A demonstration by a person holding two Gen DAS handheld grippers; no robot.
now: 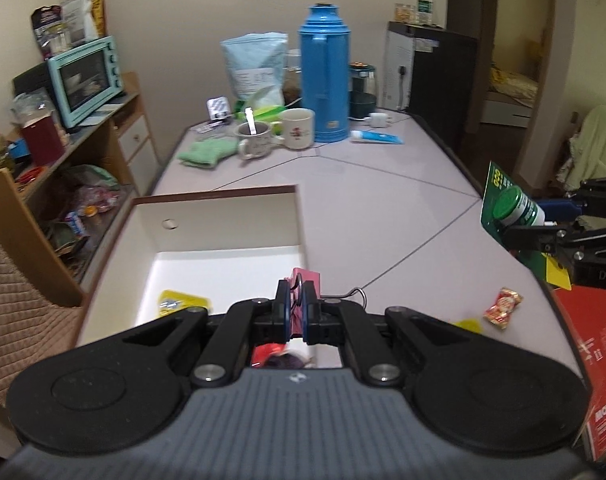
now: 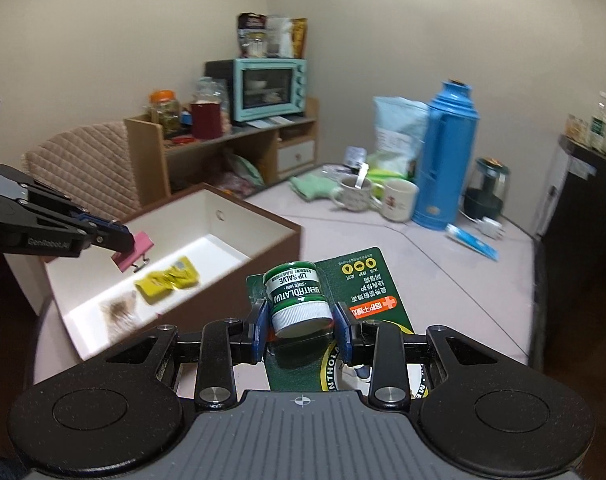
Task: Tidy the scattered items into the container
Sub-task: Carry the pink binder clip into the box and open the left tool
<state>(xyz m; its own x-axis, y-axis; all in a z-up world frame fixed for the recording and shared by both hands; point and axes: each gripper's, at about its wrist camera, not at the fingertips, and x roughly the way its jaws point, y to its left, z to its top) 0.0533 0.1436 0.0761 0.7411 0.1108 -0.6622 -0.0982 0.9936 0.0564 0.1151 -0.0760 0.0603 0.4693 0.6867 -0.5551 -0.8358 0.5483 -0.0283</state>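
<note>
While the left gripper (image 2: 123, 242) holds a pink binder clip (image 2: 133, 258) clamped above the open box (image 2: 259, 216), the right gripper (image 2: 303, 330) grips the lip-salve pack (image 2: 299, 296) over the table (image 2: 443, 300) — advise releasing each well inside the walls, beside the yellow packet (image 2: 167, 284); a red candy (image 1: 502, 307) remains outside.
</note>
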